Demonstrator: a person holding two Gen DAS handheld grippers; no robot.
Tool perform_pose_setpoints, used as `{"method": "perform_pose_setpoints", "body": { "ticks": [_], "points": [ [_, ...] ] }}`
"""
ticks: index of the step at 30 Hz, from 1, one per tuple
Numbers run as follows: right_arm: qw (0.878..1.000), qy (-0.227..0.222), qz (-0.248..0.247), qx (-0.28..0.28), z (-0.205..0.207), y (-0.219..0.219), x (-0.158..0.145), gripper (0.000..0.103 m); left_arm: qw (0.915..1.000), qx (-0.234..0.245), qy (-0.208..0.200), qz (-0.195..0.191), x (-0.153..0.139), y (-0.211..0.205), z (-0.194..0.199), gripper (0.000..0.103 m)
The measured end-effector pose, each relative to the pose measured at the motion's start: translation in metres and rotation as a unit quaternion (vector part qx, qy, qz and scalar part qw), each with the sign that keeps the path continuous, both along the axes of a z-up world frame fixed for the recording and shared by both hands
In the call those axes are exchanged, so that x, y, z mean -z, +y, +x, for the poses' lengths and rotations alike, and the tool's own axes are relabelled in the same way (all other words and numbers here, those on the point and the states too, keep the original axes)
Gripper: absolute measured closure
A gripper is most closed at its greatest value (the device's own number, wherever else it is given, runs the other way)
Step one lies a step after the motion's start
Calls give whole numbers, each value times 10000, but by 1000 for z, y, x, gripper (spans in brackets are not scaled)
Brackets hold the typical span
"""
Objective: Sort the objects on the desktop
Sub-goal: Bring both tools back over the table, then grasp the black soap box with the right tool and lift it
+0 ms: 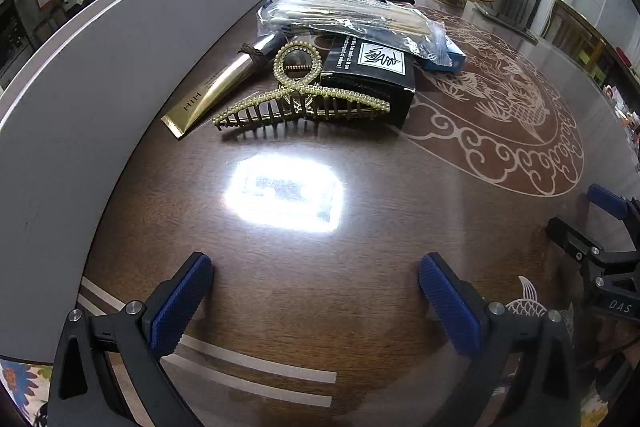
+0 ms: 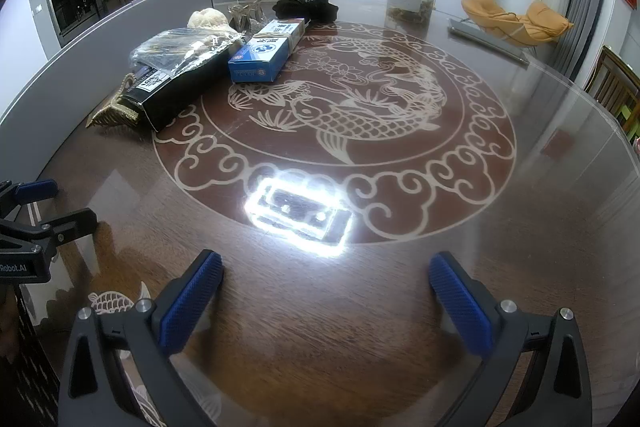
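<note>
Counting one hair claw (image 1: 301, 99) (two boxes)

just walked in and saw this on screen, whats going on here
A person holds two handheld grippers over a dark wooden table, and both the left gripper and right gripper are open and empty. Nothing has been picked up yet. The clutter sits piled near a grey divider: a pearl hair claw leaning on a black box, a gold tube, a plastic bag and a blue box.
</note>
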State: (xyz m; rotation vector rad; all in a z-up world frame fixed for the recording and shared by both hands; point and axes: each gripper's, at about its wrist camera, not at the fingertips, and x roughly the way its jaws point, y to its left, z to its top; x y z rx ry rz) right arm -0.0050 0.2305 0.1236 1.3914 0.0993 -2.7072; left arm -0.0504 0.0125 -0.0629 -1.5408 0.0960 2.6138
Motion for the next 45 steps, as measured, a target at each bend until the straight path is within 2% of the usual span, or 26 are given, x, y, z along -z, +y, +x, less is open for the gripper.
{"method": "perform_pose_setpoints", "body": {
  "ticks": [16,23,35,41,43,45],
  "points": [
    [10000,0,-2,3,-1,-1,1,0,10000,18,-28,3,1,0,-2,0],
    [10000,-1,2,4,-1,-2,1,0,9986,-533,-31,19,1,-21,-7,0],
    [10000,-5,-6,18,-1,-2,1,0,9974,-714,19,8,2,-26,-8,0],
    [9995,-159,-5,-288,-35,-25,1,0,9974,-717,18,18,2,-26,-8,0],
    [9976,-316,-227,-579,-57,-40,-2,0,9974,-723,17,12,2,-27,-8,0],
    [9913,-508,-910,-803,-81,-54,-8,0,9971,-762,11,13,1,-30,-7,0]
  ]
}}
